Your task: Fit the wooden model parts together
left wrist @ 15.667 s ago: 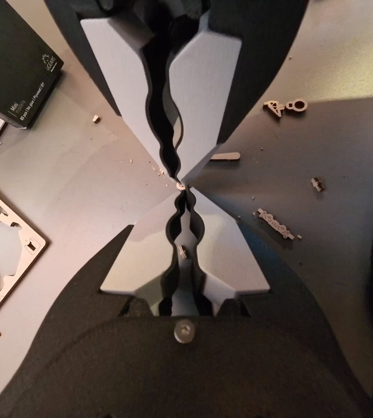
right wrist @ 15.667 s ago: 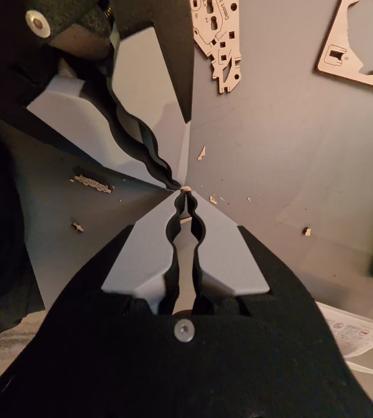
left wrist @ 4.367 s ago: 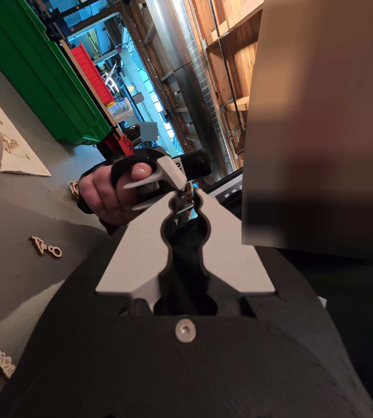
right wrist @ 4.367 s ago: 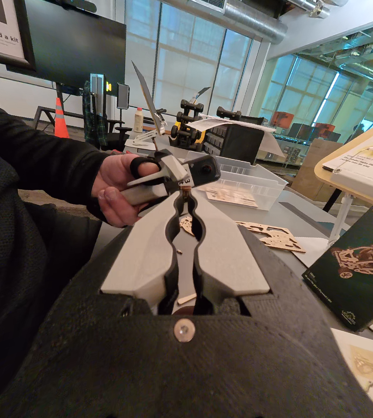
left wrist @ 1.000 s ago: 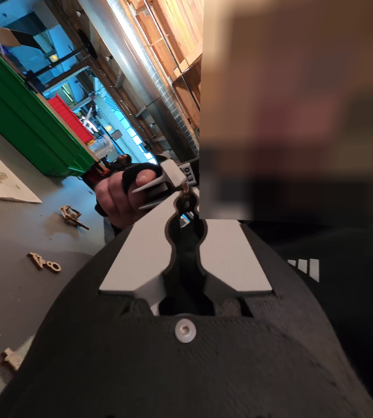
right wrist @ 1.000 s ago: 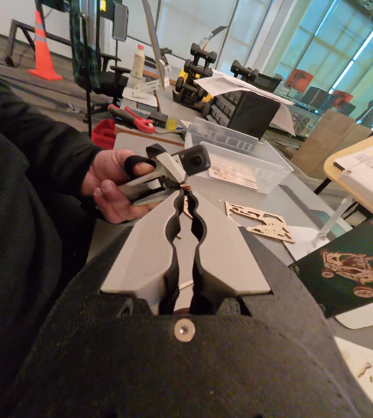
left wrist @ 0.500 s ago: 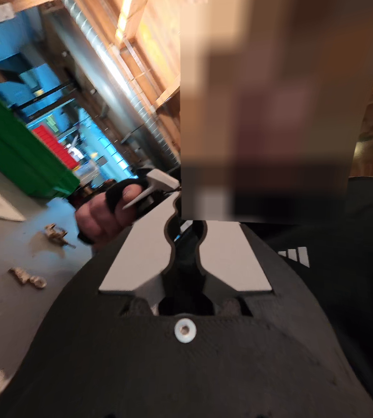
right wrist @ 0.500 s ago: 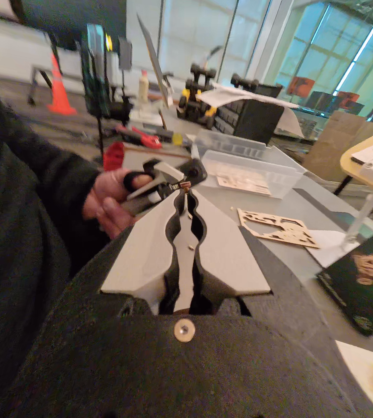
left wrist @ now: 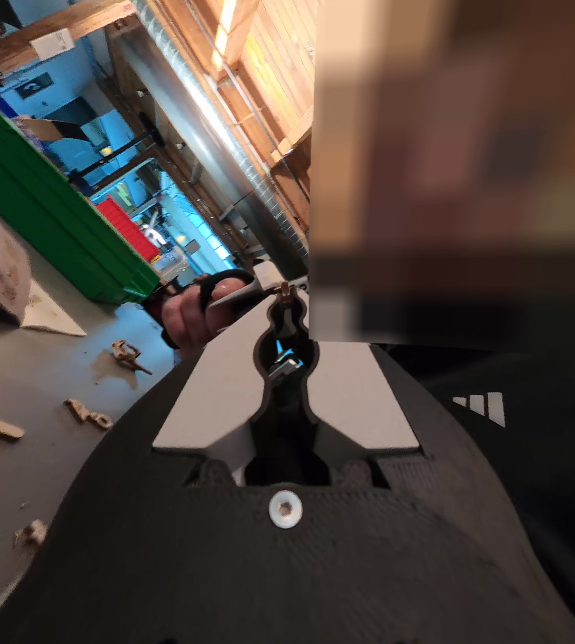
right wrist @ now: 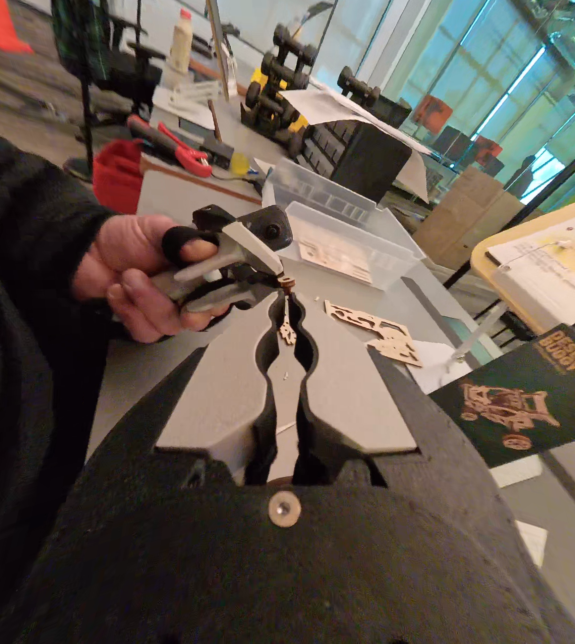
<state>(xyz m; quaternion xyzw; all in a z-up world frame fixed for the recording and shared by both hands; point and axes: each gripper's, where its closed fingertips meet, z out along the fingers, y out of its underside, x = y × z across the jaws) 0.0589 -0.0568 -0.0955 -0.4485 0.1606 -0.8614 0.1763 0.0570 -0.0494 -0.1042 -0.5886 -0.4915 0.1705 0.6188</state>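
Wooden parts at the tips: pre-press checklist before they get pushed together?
1. Left hand-held gripper shut on small wooden part: ok.
2. Right hand-held gripper shut on thin wooden pin: ok.
3. Pin meets the round wooden disc at the other tool's tip: ok.
4. Pin lined up with a hole in the disc: cannot tell, too small and blurred.
5. Parts held up off the grey table: ok.
6. Spare wooden sheet lies apart from the tips: ok.

Pale laser-cut wooden sheet (right wrist: 373, 327) on a smooth matt grey table (right wrist: 394, 296), beside a translucent plastic bin (right wrist: 345, 223).
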